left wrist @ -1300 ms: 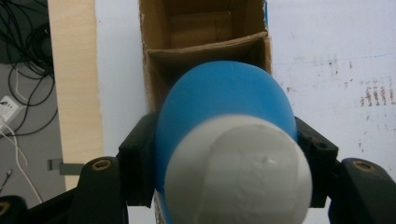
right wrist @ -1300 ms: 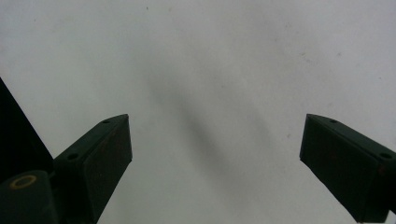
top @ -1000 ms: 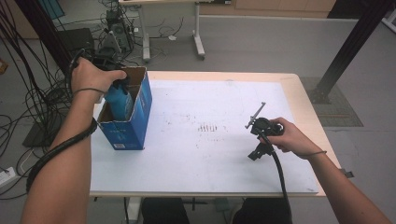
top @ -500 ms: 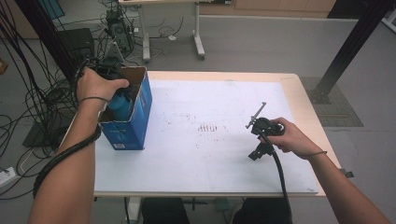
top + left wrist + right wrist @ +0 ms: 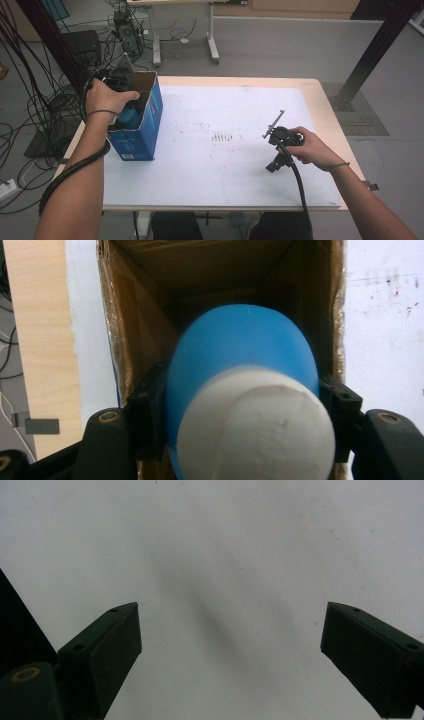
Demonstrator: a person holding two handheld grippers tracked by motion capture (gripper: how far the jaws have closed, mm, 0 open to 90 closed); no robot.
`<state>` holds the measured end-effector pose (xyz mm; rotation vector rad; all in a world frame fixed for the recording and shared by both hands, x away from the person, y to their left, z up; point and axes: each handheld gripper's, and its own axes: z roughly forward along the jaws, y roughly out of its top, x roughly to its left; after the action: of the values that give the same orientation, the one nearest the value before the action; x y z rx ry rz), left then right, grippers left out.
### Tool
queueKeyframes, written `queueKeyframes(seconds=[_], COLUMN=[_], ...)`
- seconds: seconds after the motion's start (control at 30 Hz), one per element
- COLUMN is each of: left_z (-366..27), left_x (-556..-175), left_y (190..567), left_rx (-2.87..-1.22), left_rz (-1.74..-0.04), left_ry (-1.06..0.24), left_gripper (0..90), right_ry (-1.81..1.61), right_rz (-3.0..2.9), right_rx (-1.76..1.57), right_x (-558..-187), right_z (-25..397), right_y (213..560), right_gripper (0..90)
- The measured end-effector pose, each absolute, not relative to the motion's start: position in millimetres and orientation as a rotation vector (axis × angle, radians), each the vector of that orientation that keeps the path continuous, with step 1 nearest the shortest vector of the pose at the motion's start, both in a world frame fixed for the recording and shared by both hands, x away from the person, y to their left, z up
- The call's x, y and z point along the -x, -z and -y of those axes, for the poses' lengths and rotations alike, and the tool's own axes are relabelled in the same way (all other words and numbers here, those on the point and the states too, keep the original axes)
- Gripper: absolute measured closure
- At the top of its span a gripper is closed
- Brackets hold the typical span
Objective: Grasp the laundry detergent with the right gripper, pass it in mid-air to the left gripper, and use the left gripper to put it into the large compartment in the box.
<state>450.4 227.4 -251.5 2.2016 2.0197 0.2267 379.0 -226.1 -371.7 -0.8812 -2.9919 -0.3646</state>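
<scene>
In the left gripper view, the nearest thing is a blue bottle with a white cap (image 5: pixel 250 410), its cap end toward the camera and its rounded blue body pointing away into the open mouth of a cardboard box (image 5: pixel 145 315). The left gripper (image 5: pixel 240 415) pinches this bottle across its body, one black jaw pressed against each side just behind the cap, so the bottle sits squarely between them. Beyond the bottle the brown inner walls of the box run back into shadow, and the bottle's far end lies inside the opening, apart from the walls as far as can be seen. In the high view, the person's left hand (image 5: pixel 106 97) holds that gripper over the top of the box (image 5: pixel 145 127), which is blue on the outside and stands upright near the left edge of the white tabletop (image 5: pixel 210 165); a patch of the bottle's blue (image 5: pixel 129 115) shows within the opening beside the hand. Well apart, at the right side of the table, the right hand (image 5: pixel 310 147) holds the right gripper (image 5: pixel 274 127) low over the bare white surface. In the right gripper view, its jaws stand spread wide with nothing between them (image 5: pixel 230 650).
</scene>
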Motion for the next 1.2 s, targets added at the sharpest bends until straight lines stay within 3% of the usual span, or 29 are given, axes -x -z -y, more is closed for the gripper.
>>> queueKeyframes(seconds=[1.2], left_z=[-226], left_x=[-452], left_y=[269], left_rx=[-2.202], left_rz=[-2.027], left_ry=[-0.244], left_gripper=[37.3], right_ry=[0.346], right_rz=[2.988], right_rx=[0.889], right_x=[-379], right_z=[226], right_y=[376], right_gripper=[9.0])
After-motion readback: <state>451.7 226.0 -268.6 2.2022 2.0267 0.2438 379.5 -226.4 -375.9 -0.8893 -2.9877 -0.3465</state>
